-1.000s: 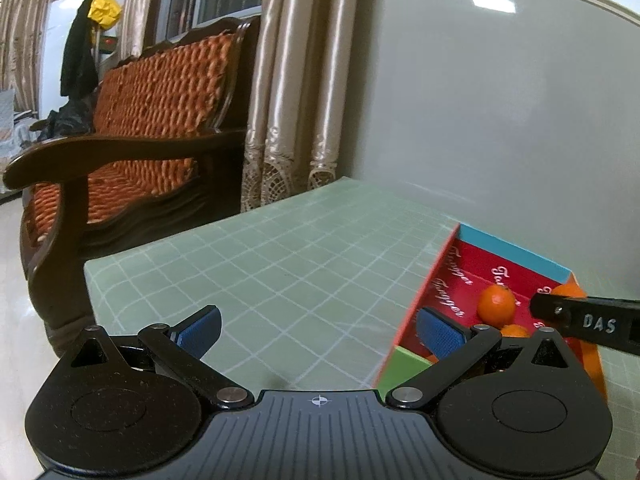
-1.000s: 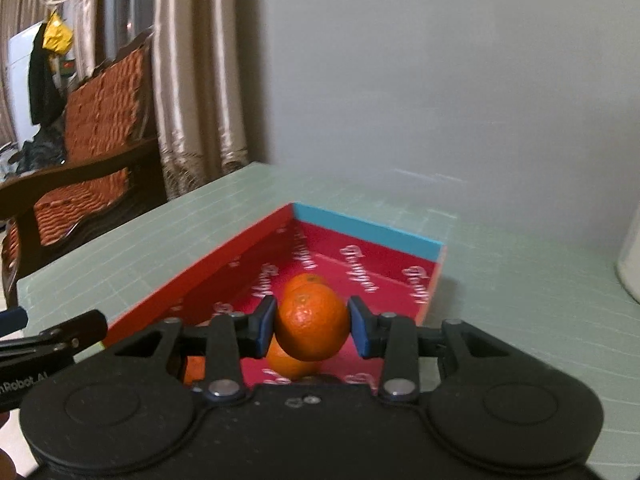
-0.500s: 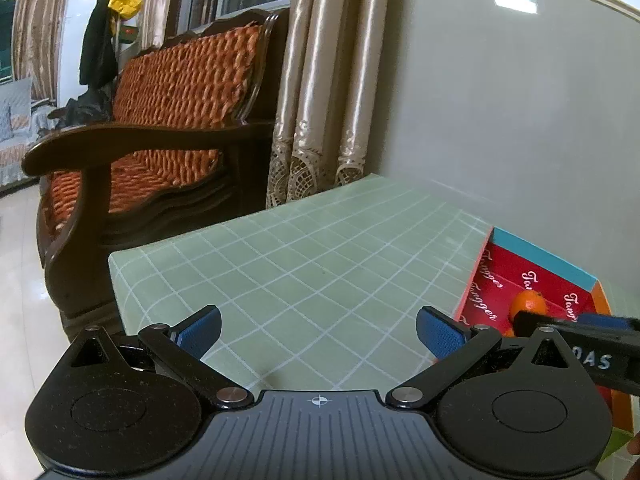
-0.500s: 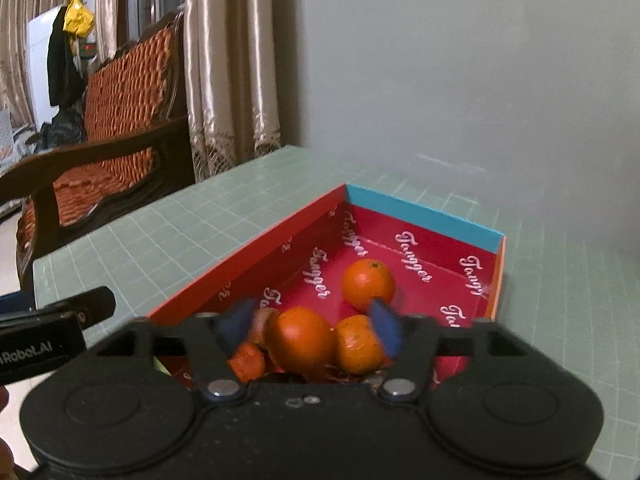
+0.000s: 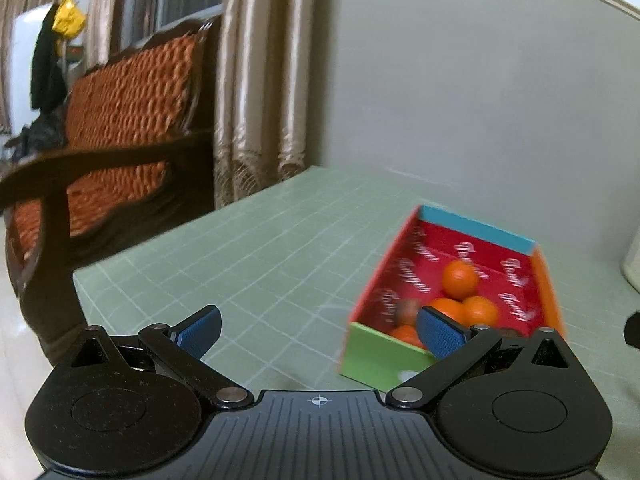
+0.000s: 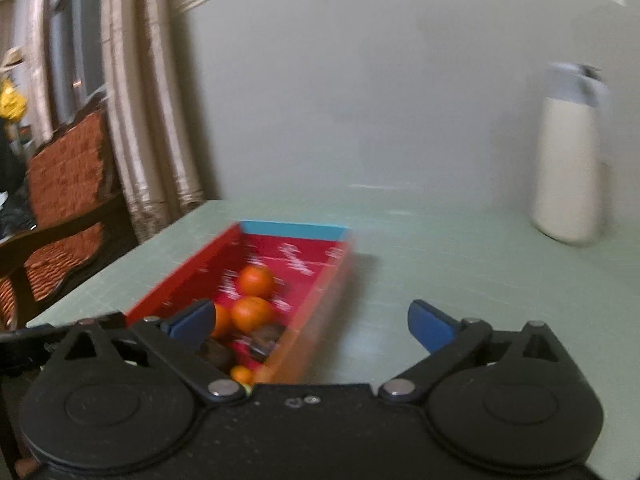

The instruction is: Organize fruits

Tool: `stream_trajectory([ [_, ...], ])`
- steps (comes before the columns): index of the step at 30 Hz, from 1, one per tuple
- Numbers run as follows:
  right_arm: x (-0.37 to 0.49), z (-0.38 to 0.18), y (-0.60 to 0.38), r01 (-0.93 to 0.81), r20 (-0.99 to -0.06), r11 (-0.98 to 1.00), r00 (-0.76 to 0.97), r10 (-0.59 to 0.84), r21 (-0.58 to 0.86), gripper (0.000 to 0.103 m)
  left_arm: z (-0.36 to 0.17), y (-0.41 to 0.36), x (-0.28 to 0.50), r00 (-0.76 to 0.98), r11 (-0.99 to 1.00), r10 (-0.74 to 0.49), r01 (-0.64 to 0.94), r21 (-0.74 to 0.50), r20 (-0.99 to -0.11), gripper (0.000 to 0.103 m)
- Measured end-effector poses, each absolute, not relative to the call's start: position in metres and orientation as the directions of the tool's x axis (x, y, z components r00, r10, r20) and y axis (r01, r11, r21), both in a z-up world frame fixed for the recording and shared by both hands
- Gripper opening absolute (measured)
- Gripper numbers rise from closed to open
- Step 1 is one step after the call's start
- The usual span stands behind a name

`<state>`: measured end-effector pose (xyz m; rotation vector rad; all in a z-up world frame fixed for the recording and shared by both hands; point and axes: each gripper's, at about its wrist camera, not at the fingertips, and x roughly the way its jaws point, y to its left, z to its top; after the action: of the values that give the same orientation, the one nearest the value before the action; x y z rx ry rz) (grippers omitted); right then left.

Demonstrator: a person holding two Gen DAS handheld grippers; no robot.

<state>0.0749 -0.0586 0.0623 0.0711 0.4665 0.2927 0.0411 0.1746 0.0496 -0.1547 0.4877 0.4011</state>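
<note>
The right gripper [image 6: 310, 326] is spread wide with nothing between its blue pads; a second ago it pinched an orange over the box, half a second ago the jaws were parting with that fruit among the others, and now it has pulled back and swung rightward, so the orange has been let go inside. The left gripper [image 5: 318, 330] is likewise spread and empty, as it was in both earlier views, and has turned to face the box again. The oranges [image 6: 256, 280] now lie together in the red cardboard box [image 5: 516, 240], three large ones and a smaller one near the green front wall, with a few dark brownish round fruits [image 6: 264, 336] I cannot name beside them. I judge this placement step finished; whether more fruit waits elsewhere cannot be told, since none shows on the table. Both views are blurred by motion. The box sits on the green checked tablecloth [image 5: 260, 264], its long red side well in from the table's left edge, beyond which stands a wooden armchair [image 5: 120, 128] with orange cushion, and curtains [image 5: 256, 80] behind. To the right of the box the cloth is open as far as a cream-coloured bottle [image 6: 568, 160] near the wall, well apart from the box; a sweep that way should stay short of it.
</note>
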Motion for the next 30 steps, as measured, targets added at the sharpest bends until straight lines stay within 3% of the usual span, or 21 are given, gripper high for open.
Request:
stream_trajectory([
  [9, 0.032, 0.060, -0.119, -0.081, -0.458, 0.973, 0.872, 0.174, 0.217, 0.103, 0.098, 0.125, -0.006, 0.852, 0.953, 0.268, -0.303, -0.006, -0.451, 0.103],
  [30, -0.028, 0.085, -0.116, -0.132, -0.381, 0.975, 0.904, 0.192, 0.177, 0.103, 0.119, 0.104, -0.053, 0.877, 0.974, 0.200, -0.228, -0.012, -0.436, 0.103],
])
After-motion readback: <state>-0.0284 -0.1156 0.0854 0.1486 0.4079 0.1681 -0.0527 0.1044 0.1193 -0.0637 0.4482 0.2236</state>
